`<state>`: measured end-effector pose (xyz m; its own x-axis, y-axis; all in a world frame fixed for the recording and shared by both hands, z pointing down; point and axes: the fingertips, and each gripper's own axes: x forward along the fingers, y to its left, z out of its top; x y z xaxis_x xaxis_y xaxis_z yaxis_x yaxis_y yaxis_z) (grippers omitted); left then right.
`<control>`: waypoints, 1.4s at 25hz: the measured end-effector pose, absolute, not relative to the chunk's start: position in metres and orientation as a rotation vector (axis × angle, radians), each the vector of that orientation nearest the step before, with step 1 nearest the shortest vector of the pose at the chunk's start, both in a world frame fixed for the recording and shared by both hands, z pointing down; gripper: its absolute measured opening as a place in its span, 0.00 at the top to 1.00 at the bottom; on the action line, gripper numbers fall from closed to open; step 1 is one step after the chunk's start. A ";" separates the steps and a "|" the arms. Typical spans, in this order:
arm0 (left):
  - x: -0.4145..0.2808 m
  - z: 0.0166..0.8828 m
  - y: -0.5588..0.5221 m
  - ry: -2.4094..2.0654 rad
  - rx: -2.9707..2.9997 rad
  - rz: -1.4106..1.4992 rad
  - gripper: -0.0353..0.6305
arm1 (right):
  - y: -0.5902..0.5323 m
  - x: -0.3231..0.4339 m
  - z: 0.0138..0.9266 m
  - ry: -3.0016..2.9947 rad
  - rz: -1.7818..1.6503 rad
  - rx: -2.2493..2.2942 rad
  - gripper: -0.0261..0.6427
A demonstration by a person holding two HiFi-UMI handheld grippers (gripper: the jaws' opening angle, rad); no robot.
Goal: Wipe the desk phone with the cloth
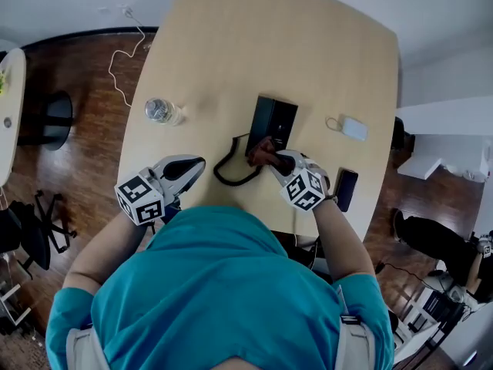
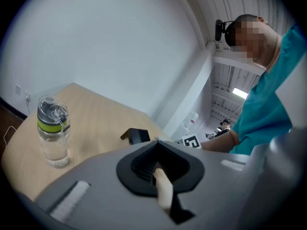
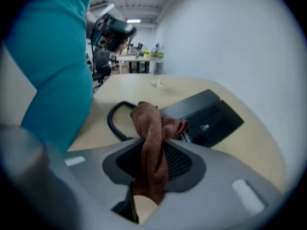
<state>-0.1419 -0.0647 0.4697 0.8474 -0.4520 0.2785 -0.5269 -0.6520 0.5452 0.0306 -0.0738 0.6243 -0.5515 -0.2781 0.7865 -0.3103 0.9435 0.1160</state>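
A black desk phone point(image 1: 273, 122) lies on the light wooden table point(image 1: 231, 45), its cord point(image 1: 228, 168) looping off its near left corner. My right gripper point(image 1: 266, 154) is shut on a brown cloth point(image 3: 153, 138), and the cloth's bunched end rests at the phone's near edge point(image 3: 206, 116). The cloth point(image 1: 260, 154) shows as a dark red wad there in the head view. My left gripper point(image 1: 196, 164) hangs over the table's near left edge, shut with nothing in it. In the left gripper view the phone point(image 2: 136, 135) is a small dark shape beyond the jaws.
A clear water bottle point(image 1: 162, 111) with a green band point(image 2: 52, 128) stands left of the phone. A small white device point(image 1: 353, 128) lies at the right, and a black smartphone point(image 1: 345, 188) sits near the table's right front corner. Chairs and a white cable are on the wood floor.
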 end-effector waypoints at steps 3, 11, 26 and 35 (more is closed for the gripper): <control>-0.141 0.472 -0.063 -0.688 2.394 0.160 0.94 | -0.116 0.044 0.579 -2.389 0.299 0.496 0.79; -0.119 0.482 -0.108 -0.712 2.484 0.255 0.94 | -0.274 0.079 0.515 -2.480 0.600 0.274 0.79; -0.066 0.502 -0.203 -0.722 2.520 0.336 0.94 | -0.264 0.049 0.600 -2.195 0.983 -0.436 0.79; -0.070 0.508 -0.212 -0.731 2.466 0.307 0.94 | -0.283 0.053 0.651 -2.186 0.628 -0.262 0.80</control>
<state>-0.0703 -0.2116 0.5082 0.8265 -0.4354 0.3567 -0.5596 -0.7045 0.4365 0.0531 -0.2832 0.6510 -0.6363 0.3879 0.6668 -0.0250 0.8536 -0.5204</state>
